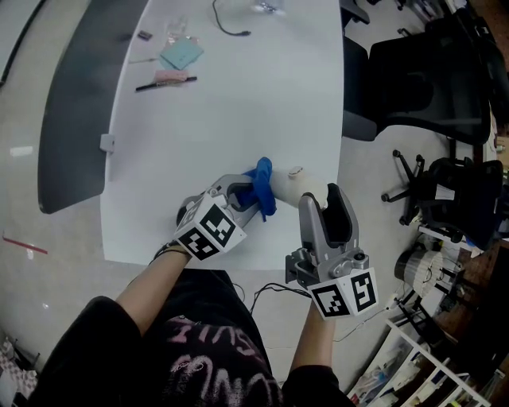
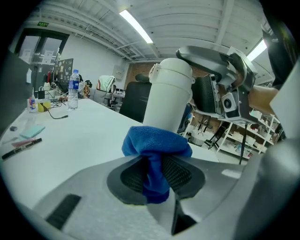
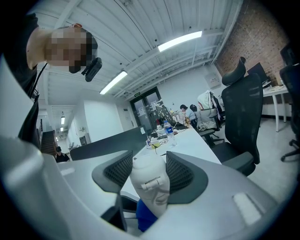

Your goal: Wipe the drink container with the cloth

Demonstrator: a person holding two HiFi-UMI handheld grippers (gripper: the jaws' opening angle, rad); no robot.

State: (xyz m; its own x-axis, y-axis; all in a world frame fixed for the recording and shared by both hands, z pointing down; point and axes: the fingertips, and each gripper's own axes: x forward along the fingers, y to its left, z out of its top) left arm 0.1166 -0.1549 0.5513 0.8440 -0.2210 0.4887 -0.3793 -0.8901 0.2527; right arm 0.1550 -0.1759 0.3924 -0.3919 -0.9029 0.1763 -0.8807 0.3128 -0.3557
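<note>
The white drink container (image 1: 293,184) is held above the near edge of the white table (image 1: 262,95). My right gripper (image 1: 324,196) is shut on it, and the right gripper view shows the container (image 3: 150,180) squeezed between both pads. My left gripper (image 1: 248,193) is shut on a bunched blue cloth (image 1: 262,186). The cloth touches the container's left end. In the left gripper view the cloth (image 2: 157,150) sticks out from between the jaws against the container (image 2: 168,93). The right gripper's fingers (image 2: 206,54) reach over its top. Part of the cloth (image 3: 144,218) shows below the container.
At the table's far left lie a black pen (image 1: 165,83), a pink item (image 1: 169,75) and a teal pad (image 1: 181,54), with a black cable (image 1: 227,24) further back. Black office chairs (image 1: 429,79) stand right of the table. A water bottle (image 2: 72,89) stands far down the table.
</note>
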